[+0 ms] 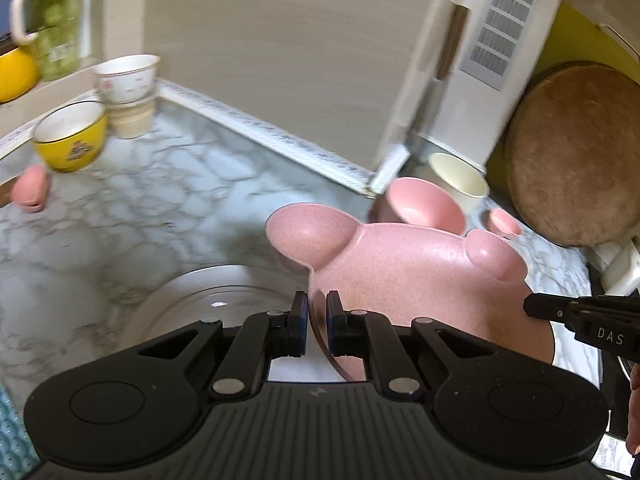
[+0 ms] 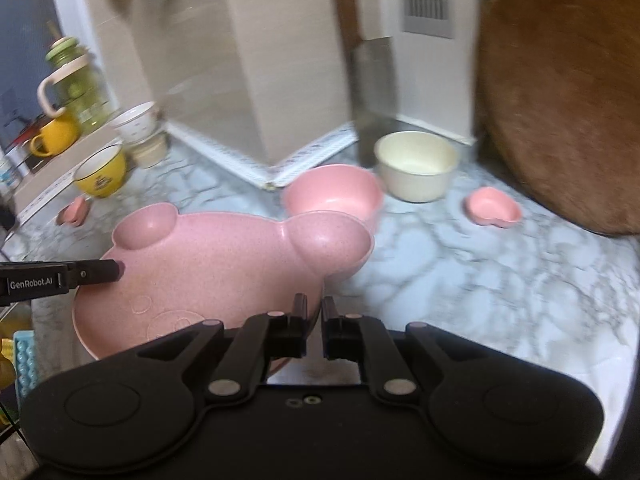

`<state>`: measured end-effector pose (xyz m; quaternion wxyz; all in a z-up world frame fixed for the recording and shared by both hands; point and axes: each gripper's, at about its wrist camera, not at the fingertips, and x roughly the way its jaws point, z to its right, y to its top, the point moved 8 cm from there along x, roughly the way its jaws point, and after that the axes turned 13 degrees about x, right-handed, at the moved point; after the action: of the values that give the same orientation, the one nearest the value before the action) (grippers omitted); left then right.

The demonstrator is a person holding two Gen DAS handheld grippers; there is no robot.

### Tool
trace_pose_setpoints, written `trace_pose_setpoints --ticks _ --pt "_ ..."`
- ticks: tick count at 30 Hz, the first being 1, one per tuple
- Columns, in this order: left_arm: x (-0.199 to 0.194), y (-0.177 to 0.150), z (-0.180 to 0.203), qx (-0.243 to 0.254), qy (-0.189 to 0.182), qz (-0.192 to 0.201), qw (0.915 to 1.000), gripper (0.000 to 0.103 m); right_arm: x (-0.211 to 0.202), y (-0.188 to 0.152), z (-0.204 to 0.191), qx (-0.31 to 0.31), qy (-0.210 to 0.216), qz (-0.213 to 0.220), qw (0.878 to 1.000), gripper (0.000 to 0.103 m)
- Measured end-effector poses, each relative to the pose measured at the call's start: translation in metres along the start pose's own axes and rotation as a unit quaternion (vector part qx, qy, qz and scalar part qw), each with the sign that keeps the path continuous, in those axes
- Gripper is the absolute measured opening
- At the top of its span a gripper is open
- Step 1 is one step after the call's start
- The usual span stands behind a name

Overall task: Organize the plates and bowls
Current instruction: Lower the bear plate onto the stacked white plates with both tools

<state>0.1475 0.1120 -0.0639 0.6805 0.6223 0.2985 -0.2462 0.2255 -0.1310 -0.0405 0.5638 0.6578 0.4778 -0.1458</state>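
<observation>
A pink mouse-eared plate (image 1: pixel 408 272) is held above the marble counter; it also shows in the right wrist view (image 2: pixel 216 268). My left gripper (image 1: pixel 318 316) is shut on its left rim. My right gripper (image 2: pixel 314 320) is shut on its right rim, and its fingers (image 1: pixel 560 312) reach in from the right in the left wrist view. A clear glass plate (image 1: pixel 208 304) lies on the counter under the left gripper. A pink bowl (image 2: pixel 332 196), a cream bowl (image 2: pixel 416 164) and a small pink heart dish (image 2: pixel 494 206) stand behind.
A yellow bowl (image 2: pixel 102 176), stacked white and beige bowls (image 2: pixel 138 128), a small pink dish (image 2: pixel 74 210), a yellow mug (image 2: pixel 54 136) and a green jar (image 2: pixel 80 88) are at the far left. A round wooden board (image 2: pixel 568 100) and a cleaver (image 2: pixel 370 92) lean at the back right.
</observation>
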Motion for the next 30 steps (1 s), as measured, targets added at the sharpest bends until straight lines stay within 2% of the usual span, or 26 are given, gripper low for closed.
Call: trace_pose_setpoints --ticks 16,30 --pt "-0.025 -0.049 -0.091 -0.067 0.067 -0.011 0.9954 0.008 0.047 -0.023 -0.09 -0.062 0.046 -0.045 0.996 0.008" --pt "-0.015 -0.07 -0.112 -0.084 0.075 -0.024 0.9933 0.008 0.071 -0.03 -0.106 -0.097 0.043 -0.052 0.993 0.008"
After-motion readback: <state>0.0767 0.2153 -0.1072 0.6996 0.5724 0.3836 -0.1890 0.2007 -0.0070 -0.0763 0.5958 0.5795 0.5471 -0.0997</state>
